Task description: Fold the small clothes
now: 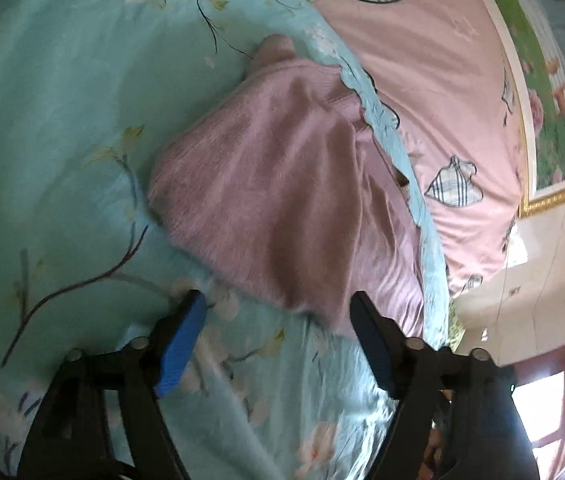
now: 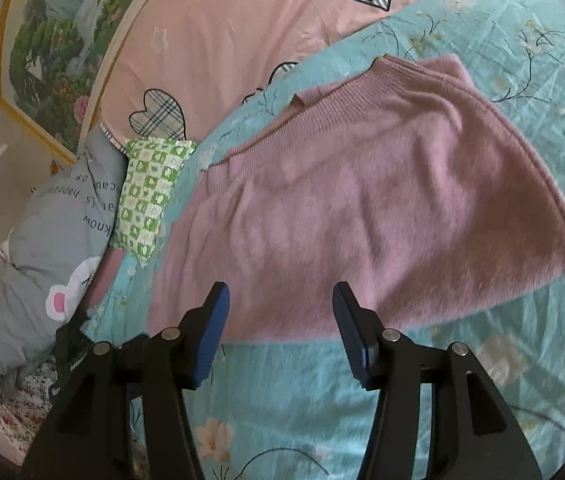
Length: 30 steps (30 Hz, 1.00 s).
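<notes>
1. The pink sweater (image 2: pixel 382 208) is laid on the bed (image 2: pixel 462 380), its far edge hidden by a quilt fold in the left view.
2. Left gripper (image 1: pixel 278 304) and right gripper (image 2: pixel 280 296): jaws held apart, nothing gripped.

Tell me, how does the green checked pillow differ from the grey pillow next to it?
The green checked pillow carries a grid of small green and white squares; the grey pillow is plain grey with printed words and a white cartoon animal. The green one looks smaller and lies against the turquoise floral quilt; the grey one sits further out, by the wall. Both rest at the same end of the bed.
</notes>
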{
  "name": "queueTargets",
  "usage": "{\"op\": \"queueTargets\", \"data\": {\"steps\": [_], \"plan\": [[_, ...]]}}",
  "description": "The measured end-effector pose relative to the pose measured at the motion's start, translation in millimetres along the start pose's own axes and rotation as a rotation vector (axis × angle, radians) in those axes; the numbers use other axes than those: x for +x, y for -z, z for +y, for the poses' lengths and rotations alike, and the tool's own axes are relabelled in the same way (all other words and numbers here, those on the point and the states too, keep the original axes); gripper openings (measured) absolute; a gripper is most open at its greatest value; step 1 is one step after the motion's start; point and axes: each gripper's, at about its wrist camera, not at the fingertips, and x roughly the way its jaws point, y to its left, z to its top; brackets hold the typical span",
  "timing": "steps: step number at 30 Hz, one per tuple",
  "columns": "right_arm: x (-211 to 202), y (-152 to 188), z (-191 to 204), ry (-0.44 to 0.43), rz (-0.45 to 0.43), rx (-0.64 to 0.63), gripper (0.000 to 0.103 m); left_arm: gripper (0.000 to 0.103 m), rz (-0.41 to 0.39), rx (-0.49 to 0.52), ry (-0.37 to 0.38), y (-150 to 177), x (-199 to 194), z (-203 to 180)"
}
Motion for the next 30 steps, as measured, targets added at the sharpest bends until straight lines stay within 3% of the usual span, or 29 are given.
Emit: {"op": "queueTargets", "data": {"steps": [7, 12, 13, 14, 15, 18, 24, 30], "plan": [[-2.8, 0.1, 4.5, 0.001, -0.007, -0.011, 0.055, 0.081, -0.117, -0.068, -0.001, -24.1, 18.4, 0.7], [-3.0, -0.2, 2.0, 0.003, -0.011, 0.004, 0.055, 0.08, -0.186, -0.032, -0.038, -36.5, 32.1, -9.1], [-3.0, -0.9, 0.9, 0.004, -0.012, 0.005, 0.055, 0.077, -0.197, -0.018, -0.048, -37.8, 33.3, -11.1], [-3.1, -1.7, -0.8, 0.007, -0.013, 0.006, 0.055, 0.062, -0.207, 0.0, -0.064, -39.2, 34.9, -13.4], [-3.3, -2.8, -2.5, 0.009, -0.014, 0.007, 0.055, 0.04, -0.202, 0.014, -0.073, -40.7, 37.6, -14.1], [-6.2, -4.6, -8.6, 0.012, -0.021, 0.014, 0.055, 0.018, -0.172, 0.018, -0.054, -45.9, 43.6, -10.3], [-20.3, -13.5, -26.7, 0.018, -0.054, 0.033, 0.055, 0.013, -0.218, 0.203, -0.07, -39.8, 29.2, -62.0], [-48.8, -33.7, -50.8, 0.055, -0.122, 0.055, 0.055, 0.012, -0.187, 0.46, 0.039, -11.7, 37.6, -156.1]]}}
